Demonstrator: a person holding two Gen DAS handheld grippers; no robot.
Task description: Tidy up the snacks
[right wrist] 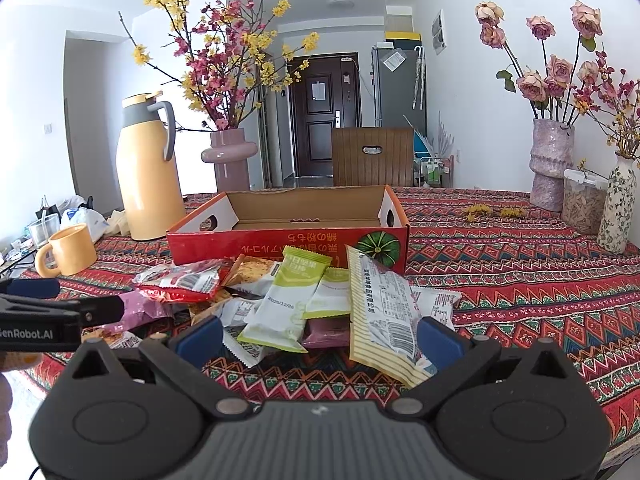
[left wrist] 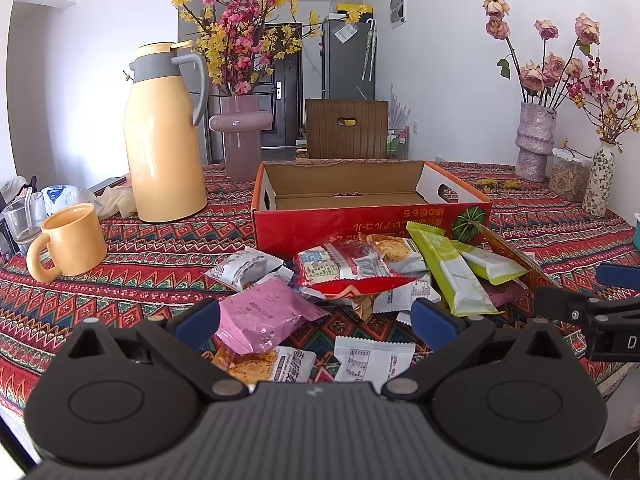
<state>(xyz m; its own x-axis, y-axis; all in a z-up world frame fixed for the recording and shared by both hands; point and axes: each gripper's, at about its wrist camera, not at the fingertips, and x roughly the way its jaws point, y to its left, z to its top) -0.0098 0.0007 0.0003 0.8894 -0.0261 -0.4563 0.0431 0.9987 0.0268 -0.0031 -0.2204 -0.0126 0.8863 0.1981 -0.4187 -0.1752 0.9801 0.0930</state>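
Observation:
A pile of snack packets lies on the patterned tablecloth in front of an open red cardboard box (left wrist: pixel 360 228) (right wrist: pixel 288 246), whose inside shows nothing in it. The pile holds a pink packet (left wrist: pixel 264 316), a red packet (left wrist: pixel 344 270) (right wrist: pixel 180 282), green packets (left wrist: pixel 452 272) (right wrist: pixel 292 300) and a striped cream packet (right wrist: pixel 384 316). My left gripper (left wrist: pixel 316 320) is open just before the pile, its fingers either side of the pink packet. My right gripper (right wrist: pixel 320 338) is open, low before the green and striped packets. Both hold nothing.
A yellow thermos (left wrist: pixel 164 136) (right wrist: pixel 148 172) and yellow mug (left wrist: pixel 72 240) (right wrist: pixel 68 250) stand at left. Pink vases with flowers (left wrist: pixel 240 136) (left wrist: pixel 534 144) (right wrist: pixel 550 164), a patterned vase (right wrist: pixel 618 208) and a jar (right wrist: pixel 584 200) stand behind and right. A chair back (right wrist: pixel 372 156) is beyond the table.

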